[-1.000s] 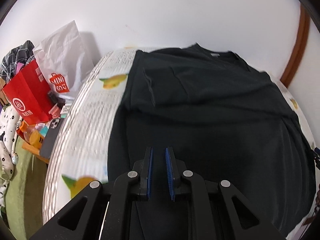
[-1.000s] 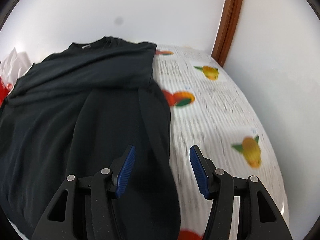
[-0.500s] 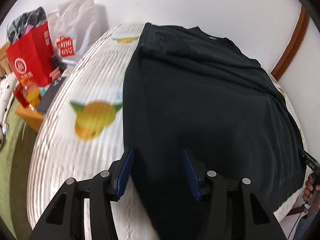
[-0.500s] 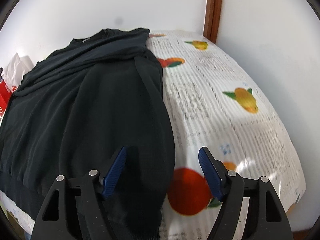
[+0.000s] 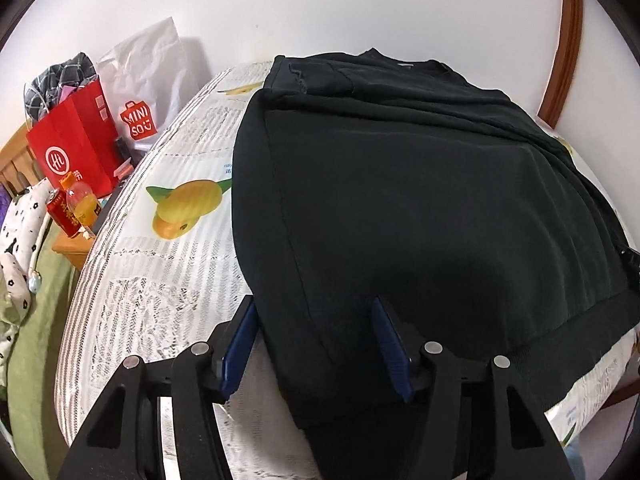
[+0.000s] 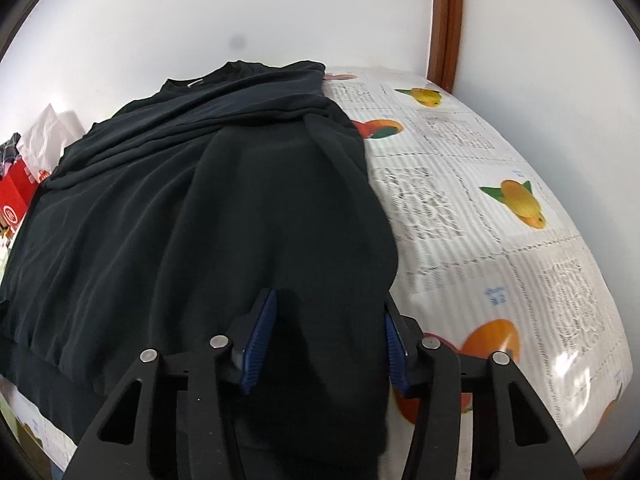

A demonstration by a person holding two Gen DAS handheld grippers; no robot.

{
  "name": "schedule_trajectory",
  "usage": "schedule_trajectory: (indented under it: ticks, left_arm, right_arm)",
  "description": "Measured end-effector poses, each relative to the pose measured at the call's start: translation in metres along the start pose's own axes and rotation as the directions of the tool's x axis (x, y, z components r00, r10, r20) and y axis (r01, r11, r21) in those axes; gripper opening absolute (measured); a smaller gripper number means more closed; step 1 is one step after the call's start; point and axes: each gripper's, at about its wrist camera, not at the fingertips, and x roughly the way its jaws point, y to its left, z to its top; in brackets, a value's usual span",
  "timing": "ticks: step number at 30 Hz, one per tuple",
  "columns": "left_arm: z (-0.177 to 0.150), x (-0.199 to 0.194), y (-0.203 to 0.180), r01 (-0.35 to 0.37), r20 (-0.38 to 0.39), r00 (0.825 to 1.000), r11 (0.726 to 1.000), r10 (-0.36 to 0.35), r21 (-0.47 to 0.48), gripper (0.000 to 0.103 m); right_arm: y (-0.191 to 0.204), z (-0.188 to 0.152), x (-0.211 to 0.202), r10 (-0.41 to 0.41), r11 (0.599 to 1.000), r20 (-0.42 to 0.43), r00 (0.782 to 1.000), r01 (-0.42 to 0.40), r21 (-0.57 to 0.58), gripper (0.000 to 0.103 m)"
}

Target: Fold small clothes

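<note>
A black sweatshirt (image 5: 420,200) lies spread on the bed, neck at the far end by the wall, sleeves folded in over the body. My left gripper (image 5: 316,336) hangs low over its near left edge, jaws opening. The cloth's side edge runs between the blue pads (image 5: 240,344), which do not press on it. In the right wrist view the same sweatshirt (image 6: 200,220) fills the left and middle. My right gripper (image 6: 326,344) straddles its folded right edge near the hem. Its jaws are closing with cloth between them, not clamped.
The bed cover (image 5: 168,280) is white with printed text and fruit pictures; its bare part (image 6: 480,240) runs right of the garment. Left of the bed stand a red paper bag (image 5: 76,144), a white bag (image 5: 144,80), a bottle (image 5: 82,200) and a can (image 5: 62,212). A wooden door frame (image 6: 444,20) rises at the back.
My left gripper moved left and down to the garment's left edge, and its jaws went from nearly shut to wide. My right gripper sank toward the near right edge; its jaws widened, then narrowed.
</note>
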Motion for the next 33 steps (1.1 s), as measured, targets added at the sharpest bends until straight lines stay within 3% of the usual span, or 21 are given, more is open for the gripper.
schedule_trajectory:
  ticks: [2, 3, 4, 5, 9, 12, 15, 22, 25, 33]
  left_arm:
    - [0.001, -0.001, 0.002, 0.008, 0.001, 1.0, 1.0, -0.008, -0.02, 0.046]
    - [0.0, -0.002, 0.004, 0.003, 0.002, 1.0, 1.0, -0.003, -0.03, 0.033]
    - [0.0, -0.003, 0.005, 0.009, 0.001, 1.0, 0.999, -0.009, -0.038, 0.017]
    - [-0.001, -0.004, 0.006, 0.024, -0.003, 1.0, 0.999, -0.025, -0.047, 0.01]
    - [-0.006, -0.013, 0.009, 0.036, 0.012, 0.999, 0.998, -0.035, -0.054, 0.008]
    - [-0.004, -0.031, 0.02, 0.125, 0.045, 0.992, 0.988, -0.122, -0.086, 0.008]
    - [0.0, -0.058, 0.034, 0.234, 0.099, 0.97, 0.966, -0.224, -0.11, 0.008]
    - [0.019, -0.111, 0.047, 0.33, 0.242, 0.921, 0.942, -0.306, -0.062, 0.008]
    - [0.037, -0.115, 0.046, 0.321, 0.281, 0.913, 0.946, -0.296, -0.046, 0.008]
    - [0.088, -0.101, 0.027, 0.203, 0.345, 0.921, 0.979, -0.181, -0.027, 0.008]
  right_arm:
    - [0.003, 0.001, 0.0, 0.015, 1.0, 0.001, 1.0, -0.015, -0.001, 0.033]
    - [0.004, 0.001, 0.0, 0.026, 1.0, -0.001, 1.0, -0.026, -0.002, 0.018]
    - [0.005, 0.001, -0.001, 0.042, 0.999, -0.006, 0.999, -0.042, -0.006, 0.011]
    - [0.006, 0.001, -0.003, 0.053, 0.998, -0.008, 0.999, -0.054, -0.013, 0.01]
    - [-0.001, -0.003, -0.018, 0.053, 0.998, 0.039, 0.998, -0.052, -0.018, 0.009]
    - [-0.021, -0.005, -0.04, 0.115, 0.993, 0.077, 0.99, -0.117, 0.033, 0.008]
    - [-0.038, -0.008, -0.069, 0.156, 0.985, 0.133, 0.979, -0.165, 0.058, 0.007]
    - [-0.054, -0.002, -0.13, 0.188, 0.978, 0.276, 0.943, -0.205, 0.033, 0.007]
    - [-0.054, 0.012, -0.14, 0.194, 0.975, 0.314, 0.929, -0.218, 0.041, 0.007]
    - [-0.041, 0.069, -0.131, 0.169, 0.978, 0.371, 0.913, -0.202, 0.05, 0.007]
